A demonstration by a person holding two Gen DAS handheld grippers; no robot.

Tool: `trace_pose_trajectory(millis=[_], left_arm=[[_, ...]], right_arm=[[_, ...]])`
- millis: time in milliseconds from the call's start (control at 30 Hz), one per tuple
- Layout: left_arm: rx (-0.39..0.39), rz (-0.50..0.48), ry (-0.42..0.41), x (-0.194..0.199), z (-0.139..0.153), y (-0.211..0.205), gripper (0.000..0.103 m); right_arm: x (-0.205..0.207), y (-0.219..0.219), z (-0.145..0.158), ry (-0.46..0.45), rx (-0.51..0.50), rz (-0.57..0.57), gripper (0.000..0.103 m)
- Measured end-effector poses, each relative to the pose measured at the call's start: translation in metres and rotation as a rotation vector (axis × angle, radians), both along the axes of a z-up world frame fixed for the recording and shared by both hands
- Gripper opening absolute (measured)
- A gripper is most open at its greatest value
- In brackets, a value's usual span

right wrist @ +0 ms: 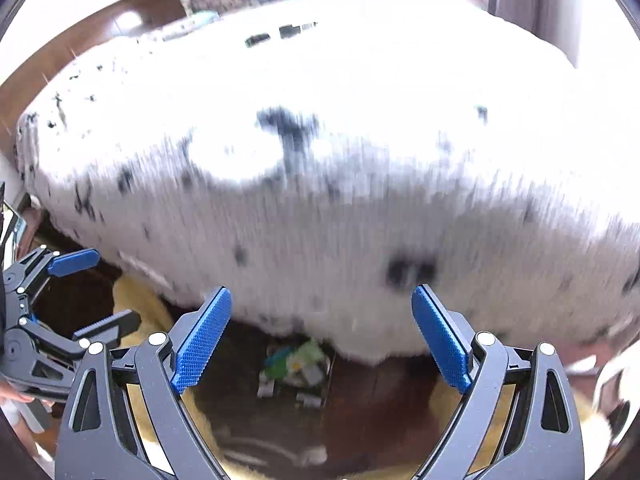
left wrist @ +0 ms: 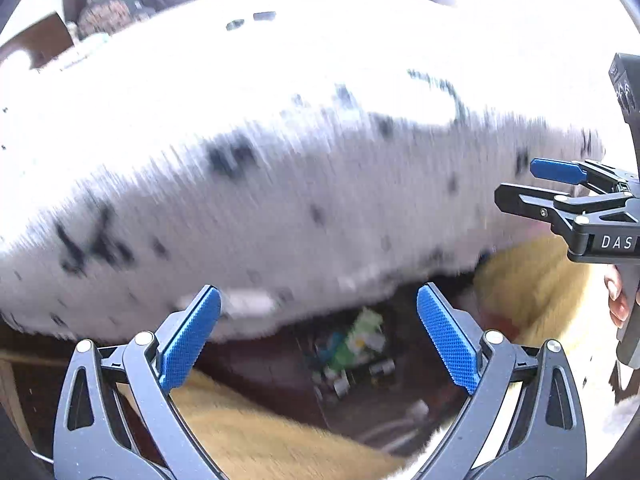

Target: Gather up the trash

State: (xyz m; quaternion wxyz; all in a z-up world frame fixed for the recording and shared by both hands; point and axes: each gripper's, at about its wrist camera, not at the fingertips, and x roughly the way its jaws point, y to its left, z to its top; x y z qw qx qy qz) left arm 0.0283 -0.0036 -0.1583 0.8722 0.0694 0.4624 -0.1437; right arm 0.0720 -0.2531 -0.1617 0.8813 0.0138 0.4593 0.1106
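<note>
A green and white crumpled wrapper (left wrist: 362, 338) lies on the dark floor below the edge of a white bed; it also shows in the right wrist view (right wrist: 298, 364). My left gripper (left wrist: 318, 344) is open and empty, hovering above the wrapper. My right gripper (right wrist: 322, 346) is open and empty, also above it. The right gripper shows at the right edge of the left wrist view (left wrist: 536, 184), open. The left gripper shows at the left edge of the right wrist view (right wrist: 94, 292), open. Both views are motion-blurred.
A white bedspread with black specks (left wrist: 280, 160) overhangs the floor and fills most of both views (right wrist: 340, 180). A yellow fluffy rug (left wrist: 256, 436) lies on the dark floor on both sides of the wrapper. A wooden headboard (right wrist: 80, 40) stands at far left.
</note>
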Motion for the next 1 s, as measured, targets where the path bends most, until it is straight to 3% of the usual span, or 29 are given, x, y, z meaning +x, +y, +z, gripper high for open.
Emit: trace_pose_trajectory(millis=[233,367,700,833,1000], left_arm=[[-0.009,0.078,-0.119,0.054,0.043,0.026,0.094],[-0.013,0.114,-0.136,0.092,0.055,0.040,0.094],[-0.061,0.137,-0.125,0.222,0.048,0.049,0.093],[-0.067,0.140,-0.110,0.270,0.044,0.043,0.075],[-0.051,0.098,-0.119,0.318,0.040,0.026,0.068]], right_arm=[[0.062,0.004,0.043,-0.115,-0.014,0.003,0.094],[0.105,0.009,0.054,-0.118,0.002,-0.018,0.094],[0.218,0.018,0.042,-0.121,-0.071,-0.104,0.094],[0.267,0.021,0.036,-0.109,-0.071,-0.132,0.094],[0.314,0.024,0.038,-0.101,-0.040,-0.151,0.094]])
